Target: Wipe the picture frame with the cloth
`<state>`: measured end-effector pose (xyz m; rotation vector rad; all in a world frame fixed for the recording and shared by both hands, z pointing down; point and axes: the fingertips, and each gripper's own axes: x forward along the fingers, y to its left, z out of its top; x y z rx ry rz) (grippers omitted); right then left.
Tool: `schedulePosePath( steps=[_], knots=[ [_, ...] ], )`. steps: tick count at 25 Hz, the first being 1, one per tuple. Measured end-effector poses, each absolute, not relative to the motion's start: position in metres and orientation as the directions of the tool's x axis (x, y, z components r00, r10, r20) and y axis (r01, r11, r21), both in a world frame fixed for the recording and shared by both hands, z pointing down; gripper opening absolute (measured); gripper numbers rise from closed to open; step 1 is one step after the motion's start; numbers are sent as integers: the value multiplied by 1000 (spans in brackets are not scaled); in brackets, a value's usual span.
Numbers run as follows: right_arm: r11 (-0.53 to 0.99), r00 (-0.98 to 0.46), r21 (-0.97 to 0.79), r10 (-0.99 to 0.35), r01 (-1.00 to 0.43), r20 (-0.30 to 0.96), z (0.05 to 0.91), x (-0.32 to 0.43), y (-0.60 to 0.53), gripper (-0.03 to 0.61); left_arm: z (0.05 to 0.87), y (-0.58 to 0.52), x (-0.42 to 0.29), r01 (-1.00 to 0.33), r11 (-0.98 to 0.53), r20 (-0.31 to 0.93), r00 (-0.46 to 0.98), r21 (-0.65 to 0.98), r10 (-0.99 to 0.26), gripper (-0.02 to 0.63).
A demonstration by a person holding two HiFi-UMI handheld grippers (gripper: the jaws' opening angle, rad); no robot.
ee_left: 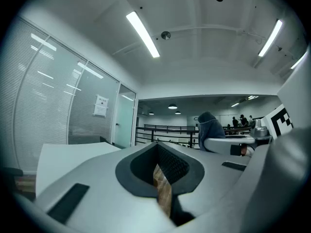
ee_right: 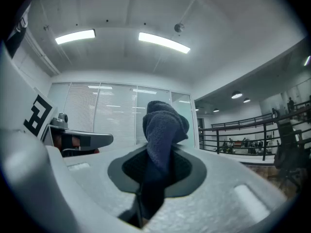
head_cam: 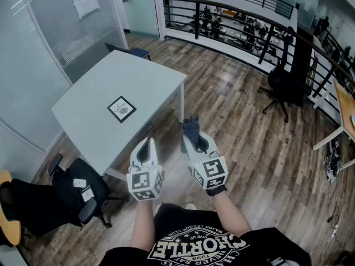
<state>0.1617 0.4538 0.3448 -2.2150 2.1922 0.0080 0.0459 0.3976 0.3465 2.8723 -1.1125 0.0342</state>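
Note:
A small black picture frame (head_cam: 121, 109) lies flat on the grey table (head_cam: 100, 87), ahead and to the left of both grippers. My right gripper (head_cam: 194, 139) is shut on a dark blue cloth (head_cam: 191, 126), which sticks up beyond the jaws (ee_right: 163, 125). My left gripper (head_cam: 146, 146) is shut with nothing in it; only floor shows through the slit between its jaws (ee_left: 163, 188). Both grippers hang side by side above the wooden floor, near the table's front right edge. In the left gripper view the cloth (ee_left: 211, 125) and the right gripper appear at the right.
A black office chair (head_cam: 77, 195) with papers on its seat stands at lower left by the table. Another black chair (head_cam: 283, 85) stands at right near a dark railing (head_cam: 244, 15). A glass wall (head_cam: 50, 26) runs along the left. A desk edge (head_cam: 344, 112) shows far right.

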Motion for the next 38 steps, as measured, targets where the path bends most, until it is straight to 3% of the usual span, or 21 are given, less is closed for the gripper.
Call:
schedulePosePath(
  steps=[19, 29, 38],
  knots=[
    [141, -141, -9, -989, -990, -43, 344, 145, 377, 66, 352, 348, 48, -715, -699, 40, 699, -10, -714, 0],
    [275, -275, -2, -961, -962, 27, 360, 121, 183, 69, 363, 164, 29, -792, -606, 35, 609, 71, -792, 0],
    [443, -439, 2, -888, -896, 140, 386, 52, -2, 71, 397, 0, -42, -865, -486, 122, 500, 123, -858, 0]
  ],
)
